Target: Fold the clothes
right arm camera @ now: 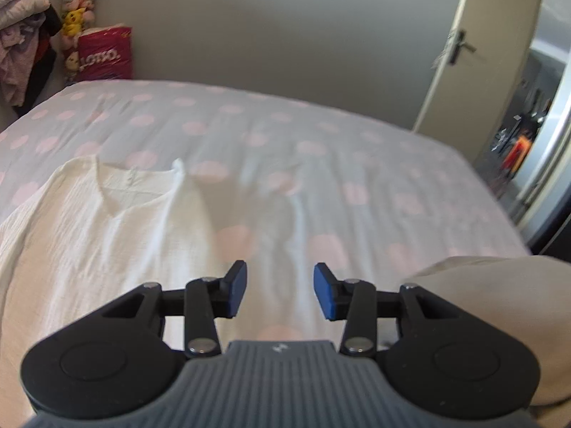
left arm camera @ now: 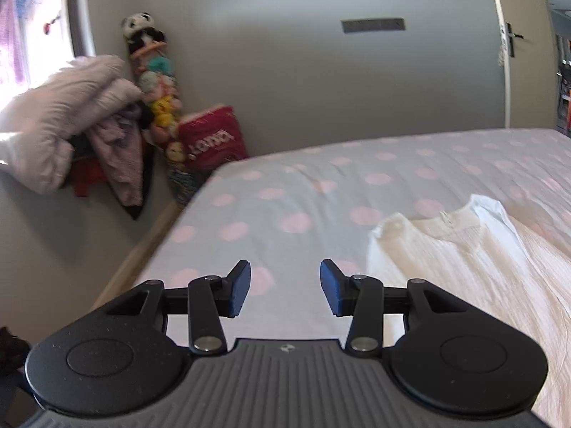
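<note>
A cream crinkled top [left arm camera: 474, 267] lies spread on the bed, neckline toward the far wall. In the right wrist view the same top [right arm camera: 100, 235] fills the left half of the bed, with a sheer white sleeve or layer [right arm camera: 285, 221] trailing to its right. My left gripper [left arm camera: 284, 287] hovers open over bare sheet, just left of the garment's shoulder. My right gripper [right arm camera: 280, 290] hangs open above the sheer right part of the garment, nothing between its blue pads.
The bed [left arm camera: 285, 192] has a grey sheet with pink dots. A heap of clothes and bedding [left arm camera: 71, 132], stacked plush toys [left arm camera: 160, 100] and a red bag [left arm camera: 214, 139] stand in the far left corner. An open door [right arm camera: 474, 53] is at the right. A beige rounded shape [right arm camera: 506, 285] is near my right gripper.
</note>
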A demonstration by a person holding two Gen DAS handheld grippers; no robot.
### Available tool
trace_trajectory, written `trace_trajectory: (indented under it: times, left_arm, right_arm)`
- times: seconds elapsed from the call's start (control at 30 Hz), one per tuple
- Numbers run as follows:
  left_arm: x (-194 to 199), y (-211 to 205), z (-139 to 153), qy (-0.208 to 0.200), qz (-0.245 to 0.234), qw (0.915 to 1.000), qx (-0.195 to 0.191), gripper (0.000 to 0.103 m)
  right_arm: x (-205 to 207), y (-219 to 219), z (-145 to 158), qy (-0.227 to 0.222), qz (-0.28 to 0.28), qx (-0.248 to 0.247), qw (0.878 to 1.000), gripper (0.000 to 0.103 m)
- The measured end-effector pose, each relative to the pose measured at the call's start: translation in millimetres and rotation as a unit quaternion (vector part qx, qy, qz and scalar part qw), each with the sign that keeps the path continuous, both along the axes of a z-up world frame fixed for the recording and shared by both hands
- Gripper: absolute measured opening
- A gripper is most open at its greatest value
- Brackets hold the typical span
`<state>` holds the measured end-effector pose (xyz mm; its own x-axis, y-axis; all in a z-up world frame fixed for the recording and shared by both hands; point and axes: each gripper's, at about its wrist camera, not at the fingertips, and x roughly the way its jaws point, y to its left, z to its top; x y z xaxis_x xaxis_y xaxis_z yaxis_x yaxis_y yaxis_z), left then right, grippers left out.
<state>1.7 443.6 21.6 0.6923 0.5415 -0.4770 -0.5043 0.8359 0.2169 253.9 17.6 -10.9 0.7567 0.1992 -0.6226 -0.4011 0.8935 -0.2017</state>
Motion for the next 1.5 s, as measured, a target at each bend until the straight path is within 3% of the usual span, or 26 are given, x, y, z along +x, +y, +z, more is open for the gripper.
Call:
trace_trajectory:
  times: [0.13, 0.33, 0.5, 0.63, 0.77, 0.87, 0.97, 1.07, 1.2, 1.33, 1.5]
  left_arm:
    - [-57, 0, 31, -0.015, 0.013, 0.9998, -0.003, 0.045]
    - [-126, -14, 51, -0.027, 0.021, 0.9991, 0.027, 0.046]
    - [-187, -5, 94, -0.052, 0.038, 0.9975, 0.028, 0.046]
    - [-222, 4, 132, -0.054, 0.071, 0.9923, 0.087, 0.05]
    - [-230, 17, 143, -0.052, 0.066, 0.995, 0.055, 0.054]
    - [-215, 11, 121, -0.045, 0.041, 0.9978, 0.025, 0.054]
    - [-178, -12, 80, -0.024, -0.023, 0.9994, -0.007, 0.053]
    - [-131, -36, 30, 0.014, -0.076, 0.9957, -0.051, 0.053]
    - [-84, -61, -33, 0.05, -0.116, 0.986, -0.108, 0.05]
    - [-38, -85, -96, 0.087, -0.156, 0.9702, -0.164, 0.048]
    - [-13, -102, -144, 0.123, -0.161, 0.9588, -0.2, 0.048]
  right_arm:
    - [-34, -33, 33, -0.024, -0.026, 0.008, 0.999, 0.052]
    - [-88, -55, 48, -0.05, -0.05, 0.006, 0.997, 0.052]
    - [-114, -74, 66, -0.061, -0.081, 0.02, 0.995, 0.052]
    - [-120, -74, 70, -0.065, -0.082, 0.012, 0.994, 0.054]
    - [-120, -60, 55, -0.066, -0.076, 0.0, 0.995, 0.054]
    - [-120, -52, 36, -0.055, -0.063, 0.004, 0.996, 0.052]
    - [-121, -43, 10, -0.045, -0.032, -0.002, 0.998, 0.049]
    - [-126, -37, -20, -0.035, -0.004, -0.006, 0.999, 0.045]
    - [-133, -28, -57, -0.026, 0.023, -0.011, 0.999, 0.04]
    - [-138, -16, -86, -0.014, 0.041, -0.011, 0.999, 0.038]
    - [-139, 10, -120, 0.022, 0.075, -0.015, 0.997, 0.037]
